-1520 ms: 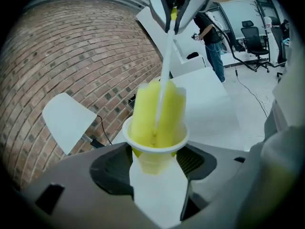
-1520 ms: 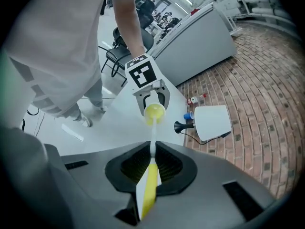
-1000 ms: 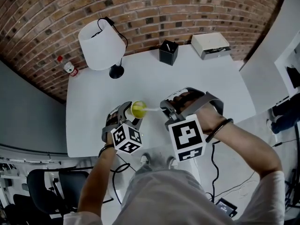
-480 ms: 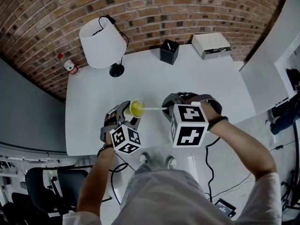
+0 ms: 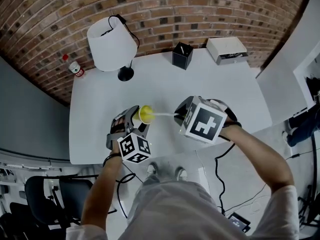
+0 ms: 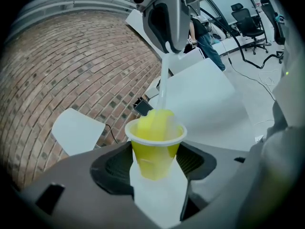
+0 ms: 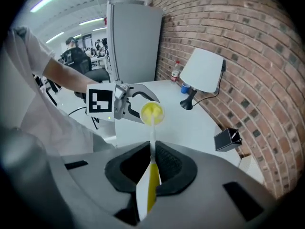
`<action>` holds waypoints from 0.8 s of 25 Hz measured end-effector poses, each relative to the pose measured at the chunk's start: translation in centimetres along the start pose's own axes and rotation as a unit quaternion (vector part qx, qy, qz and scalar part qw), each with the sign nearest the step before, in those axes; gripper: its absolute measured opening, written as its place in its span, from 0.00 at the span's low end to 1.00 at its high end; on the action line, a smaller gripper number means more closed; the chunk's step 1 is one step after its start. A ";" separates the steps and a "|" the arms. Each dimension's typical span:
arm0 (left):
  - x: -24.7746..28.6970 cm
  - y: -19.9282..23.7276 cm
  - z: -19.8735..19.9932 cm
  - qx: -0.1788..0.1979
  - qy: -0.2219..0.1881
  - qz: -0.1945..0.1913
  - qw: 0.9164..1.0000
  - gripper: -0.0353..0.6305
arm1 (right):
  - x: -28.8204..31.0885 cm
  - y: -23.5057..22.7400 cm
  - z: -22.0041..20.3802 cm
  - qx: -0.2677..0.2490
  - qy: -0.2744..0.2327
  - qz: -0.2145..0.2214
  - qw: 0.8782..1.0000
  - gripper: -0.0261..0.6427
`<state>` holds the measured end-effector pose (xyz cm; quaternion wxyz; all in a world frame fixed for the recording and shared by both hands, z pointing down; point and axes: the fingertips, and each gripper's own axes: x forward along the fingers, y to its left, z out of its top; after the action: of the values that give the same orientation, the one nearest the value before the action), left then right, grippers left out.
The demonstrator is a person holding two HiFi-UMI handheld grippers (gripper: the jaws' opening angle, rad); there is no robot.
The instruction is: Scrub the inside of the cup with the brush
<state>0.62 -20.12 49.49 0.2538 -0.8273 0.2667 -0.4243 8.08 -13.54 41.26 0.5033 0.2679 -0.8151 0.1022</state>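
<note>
My left gripper [image 5: 136,120] is shut on a small yellow cup [image 5: 146,114], held tilted above the white table [image 5: 225,79] with its mouth turned toward the right gripper. In the left gripper view the cup [image 6: 155,144] sits between the jaws and the brush's yellow head [image 6: 158,120] fills its mouth. My right gripper [image 5: 180,116] is shut on the brush's handle [image 7: 151,173]; the thin white shaft [image 5: 164,115] runs left into the cup [image 7: 152,112]. The brush head's lower part is hidden inside the cup.
A white table lamp [image 5: 112,43] stands at the table's back left. A black pen holder [image 5: 182,55] and a white box [image 5: 226,49] sit along the back edge by the brick wall. A small bottle [image 5: 75,69] stands at the far left corner. A black chair [image 5: 45,194] is below left.
The right gripper has rolled, its marker cube turning from facing me to tilted right, while the brush stays in the cup. The left gripper and cup have barely moved.
</note>
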 end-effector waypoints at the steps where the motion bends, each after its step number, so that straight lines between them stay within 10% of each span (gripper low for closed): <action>1: 0.0 0.1 0.1 0.001 -0.001 0.002 1.000 0.49 | 0.0 -0.1 -0.1 0.015 -0.002 0.006 1.000 0.08; 10: -0.2 0.6 0.9 0.003 -0.019 0.021 1.000 0.44 | -0.5 -1.2 -0.9 0.158 -0.037 0.070 0.984 0.08; 20: 0.1 0.0 1.6 0.001 -0.038 0.007 0.999 0.45 | -1.1 -0.5 -1.1 0.164 -0.054 0.097 0.980 0.08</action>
<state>2.00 -19.92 48.72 0.2675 -0.8406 0.2626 -0.3909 9.55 -13.12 40.78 0.3956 0.2719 -0.8353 0.2681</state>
